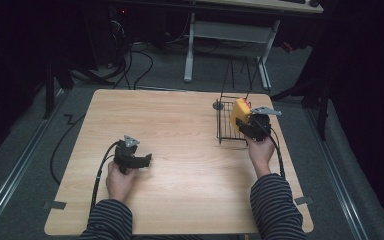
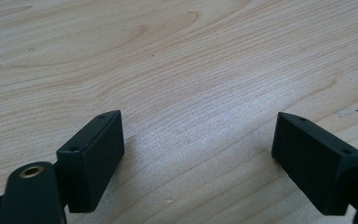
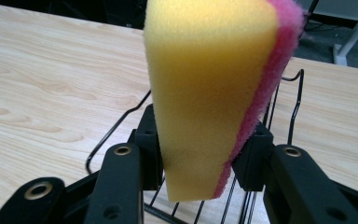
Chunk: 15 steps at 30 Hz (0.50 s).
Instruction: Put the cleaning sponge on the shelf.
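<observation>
The yellow sponge [image 3: 209, 98] with a pink scouring face carries no readable writing. It stands upright in the right gripper [image 3: 200, 154], fingers [image 3: 149, 140] pinching it, above what looks like a black wire rack [image 1: 228, 125]. The left gripper [image 2: 198, 154] rests wide open on the pale wood worktop [image 1: 180, 140]; grey carpet beyond.

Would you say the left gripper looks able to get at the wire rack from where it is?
Probably yes: the left gripper is open and bare table lies between it and the wire rack.
</observation>
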Motion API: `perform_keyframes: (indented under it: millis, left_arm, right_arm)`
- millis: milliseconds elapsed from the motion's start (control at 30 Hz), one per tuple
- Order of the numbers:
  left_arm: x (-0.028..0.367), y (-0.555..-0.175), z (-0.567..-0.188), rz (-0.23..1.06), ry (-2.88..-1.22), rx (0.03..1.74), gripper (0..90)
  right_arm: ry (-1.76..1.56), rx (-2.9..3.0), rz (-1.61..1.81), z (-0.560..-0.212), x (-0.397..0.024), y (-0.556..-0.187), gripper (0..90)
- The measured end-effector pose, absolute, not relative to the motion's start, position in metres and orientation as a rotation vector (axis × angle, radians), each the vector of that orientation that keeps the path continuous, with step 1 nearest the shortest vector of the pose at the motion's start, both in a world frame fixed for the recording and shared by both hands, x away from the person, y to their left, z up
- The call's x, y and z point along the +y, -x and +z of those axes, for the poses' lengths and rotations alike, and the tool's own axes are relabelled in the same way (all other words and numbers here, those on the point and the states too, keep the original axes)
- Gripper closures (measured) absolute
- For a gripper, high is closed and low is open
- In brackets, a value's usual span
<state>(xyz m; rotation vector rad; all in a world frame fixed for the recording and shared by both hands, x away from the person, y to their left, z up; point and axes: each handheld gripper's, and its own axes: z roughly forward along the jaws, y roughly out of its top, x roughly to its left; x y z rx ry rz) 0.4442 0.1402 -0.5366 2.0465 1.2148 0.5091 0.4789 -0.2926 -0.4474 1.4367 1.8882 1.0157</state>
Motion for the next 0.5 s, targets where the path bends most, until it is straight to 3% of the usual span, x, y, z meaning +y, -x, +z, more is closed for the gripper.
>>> perform_keyframes:
  millis: [500]
  left_arm:
    - [0.14, -0.444, -0.537, 0.509, -2.047, 1.214, 17.6]
  right_arm:
    - [-1.486, 1.89, 0.969, -0.465, -0.29, -0.5, 60.8]
